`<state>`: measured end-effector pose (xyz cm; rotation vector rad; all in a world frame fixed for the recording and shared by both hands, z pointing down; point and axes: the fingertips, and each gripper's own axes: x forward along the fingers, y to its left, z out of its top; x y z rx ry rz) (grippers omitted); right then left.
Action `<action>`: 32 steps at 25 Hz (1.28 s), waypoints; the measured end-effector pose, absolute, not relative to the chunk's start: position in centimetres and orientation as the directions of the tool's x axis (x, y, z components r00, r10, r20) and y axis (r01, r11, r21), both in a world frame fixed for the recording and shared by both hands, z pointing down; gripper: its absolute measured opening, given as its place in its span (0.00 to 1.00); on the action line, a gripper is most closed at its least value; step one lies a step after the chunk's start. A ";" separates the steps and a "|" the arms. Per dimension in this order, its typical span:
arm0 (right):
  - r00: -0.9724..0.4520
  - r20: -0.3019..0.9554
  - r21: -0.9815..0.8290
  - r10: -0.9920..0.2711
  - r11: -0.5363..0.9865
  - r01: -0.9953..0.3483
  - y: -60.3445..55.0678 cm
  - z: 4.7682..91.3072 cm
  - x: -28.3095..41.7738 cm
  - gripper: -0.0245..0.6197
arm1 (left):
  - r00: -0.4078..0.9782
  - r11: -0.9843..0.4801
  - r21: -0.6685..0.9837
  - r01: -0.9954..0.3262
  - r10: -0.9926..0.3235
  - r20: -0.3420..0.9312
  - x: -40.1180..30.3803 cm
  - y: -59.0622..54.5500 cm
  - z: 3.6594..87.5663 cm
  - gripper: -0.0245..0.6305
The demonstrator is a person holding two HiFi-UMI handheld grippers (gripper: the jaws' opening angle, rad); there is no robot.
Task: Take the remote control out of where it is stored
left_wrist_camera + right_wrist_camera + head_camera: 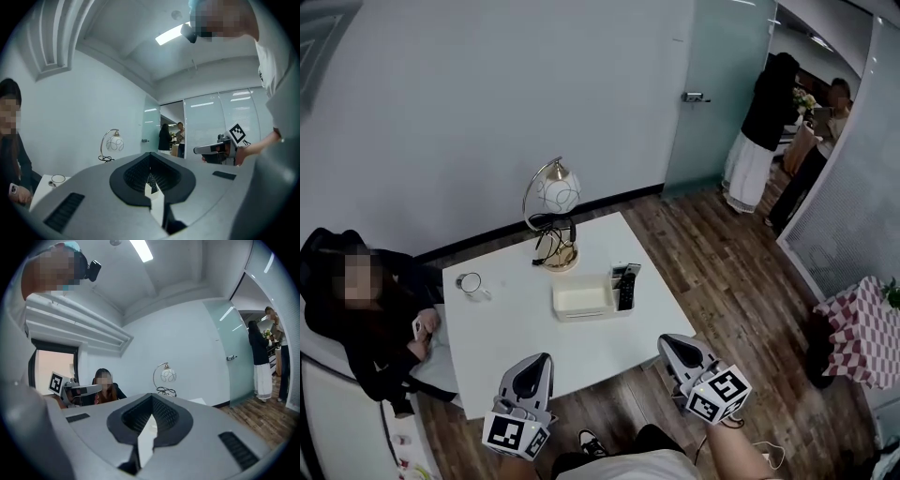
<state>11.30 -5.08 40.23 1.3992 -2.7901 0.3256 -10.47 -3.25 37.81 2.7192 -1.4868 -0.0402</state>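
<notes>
On the white table (516, 328) stands a white organiser box (581, 300). Black remote controls (626, 289) lie in its narrow right compartment. Both grippers hover at the table's near edge, short of the box and touching nothing. My left gripper (542, 361) is shut and empty, its jaws meeting in a seam in the left gripper view (151, 183). My right gripper (667, 342) is shut and empty as well (150, 420), just off the table's near right corner. Neither gripper view shows the remotes.
A lamp with a round shade (555, 199) stands at the table's far side, a glass cup (470, 283) at its left. A person sits at the left (366, 319). Two people stand beyond the glass door (773, 112). A checked cloth (862, 328) is at the right.
</notes>
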 end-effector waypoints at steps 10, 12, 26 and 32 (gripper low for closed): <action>-0.598 0.106 -0.201 -0.795 0.571 -0.796 -8.1 41.2 13.7 0.05 | 0.527 -0.526 0.046 -0.849 -0.850 0.009 -8.6 -5.6 37.6 0.05; -0.599 0.103 -0.213 -0.794 0.571 -0.793 -8.5 41.2 14.7 0.05 | 0.514 -0.512 0.056 -0.857 -0.858 0.020 -7.7 -5.7 37.9 0.05; -0.511 0.241 -0.215 -0.825 0.468 -0.857 -14.6 47.1 13.8 0.13 | 0.545 -0.541 0.080 -0.837 -0.837 0.042 -7.4 -7.9 39.1 0.05; -0.397 0.392 -0.205 -0.830 0.341 -0.917 -19.6 52.5 12.5 0.29 | 0.549 -0.543 0.094 -0.835 -0.832 0.074 -9.4 -8.8 40.7 0.05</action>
